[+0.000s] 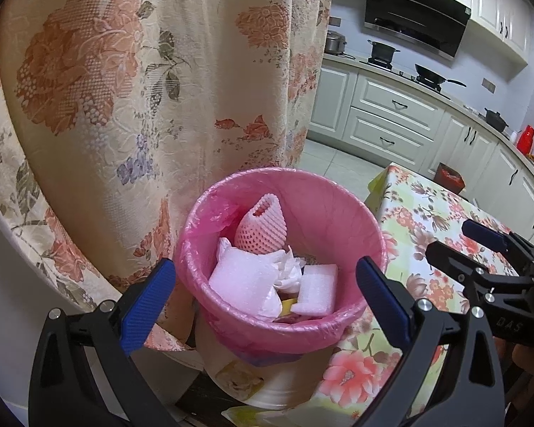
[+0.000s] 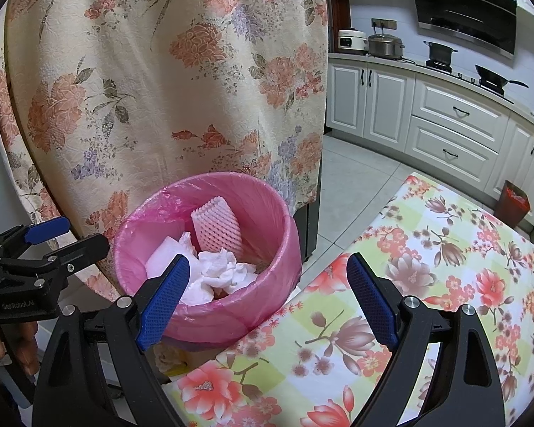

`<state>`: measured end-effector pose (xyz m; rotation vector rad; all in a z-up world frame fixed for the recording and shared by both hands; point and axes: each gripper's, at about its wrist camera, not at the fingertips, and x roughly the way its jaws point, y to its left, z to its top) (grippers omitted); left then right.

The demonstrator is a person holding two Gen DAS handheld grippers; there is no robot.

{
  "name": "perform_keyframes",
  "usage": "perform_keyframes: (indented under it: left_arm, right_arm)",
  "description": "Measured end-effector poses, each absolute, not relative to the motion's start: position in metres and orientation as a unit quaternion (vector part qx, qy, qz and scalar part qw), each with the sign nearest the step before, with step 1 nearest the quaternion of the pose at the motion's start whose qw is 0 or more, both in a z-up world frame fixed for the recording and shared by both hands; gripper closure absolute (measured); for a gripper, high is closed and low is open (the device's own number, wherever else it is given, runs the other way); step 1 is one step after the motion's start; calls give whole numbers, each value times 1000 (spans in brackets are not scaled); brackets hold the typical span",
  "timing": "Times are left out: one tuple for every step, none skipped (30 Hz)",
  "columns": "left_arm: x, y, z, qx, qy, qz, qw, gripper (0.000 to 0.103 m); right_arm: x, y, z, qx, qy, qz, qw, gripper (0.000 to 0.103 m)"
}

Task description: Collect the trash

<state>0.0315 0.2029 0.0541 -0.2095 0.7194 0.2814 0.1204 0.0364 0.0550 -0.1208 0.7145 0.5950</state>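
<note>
Floral curtain (image 1: 131,89) hangs behind the pink-lined bin (image 1: 338,220), which holds a foam net (image 1: 261,227), tissue (image 2: 224,267) and foam pieces. Left gripper (image 1: 265,291) and right gripper (image 2: 267,284) hover with jaws spread, empty, beside the flowered counter (image 2: 427,267).

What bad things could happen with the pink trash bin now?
The trash bin stands beside the table edge, so a gripper swinging past might knock it over. The foam net sticks up high and could tumble out. Both grippers are open and empty, so nothing can drop from them.
</note>
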Motion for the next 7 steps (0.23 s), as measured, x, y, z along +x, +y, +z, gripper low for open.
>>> perform_keyframes:
  left_arm:
    - [32,204,54,-104,350,139,921,5]
    - [32,204,54,-104,350,141,920,5]
    - [33,203,54,-102,351,143,920,5]
    - [33,204,54,-102,351,145,919,5]
    - [33,204,54,-103,351,143,920,5]
    - [32,204,54,-104,351,142,920,5]
    - [33,204,54,-104,351,142,920,5]
  right_arm:
    - [121,36,55,-58,344,287,892,18]
    - [121,36,55,-58,344,287,892,18]
    - [121,36,55,-58,344,286,892,18]
    - [121,36,55,-58,344,286,892,18]
    - [121,37,55,-59,344,287,892,18]
    - [121,36,55,-58,344,287,892,18]
    - [121,37,55,-58,344,286,892,18]
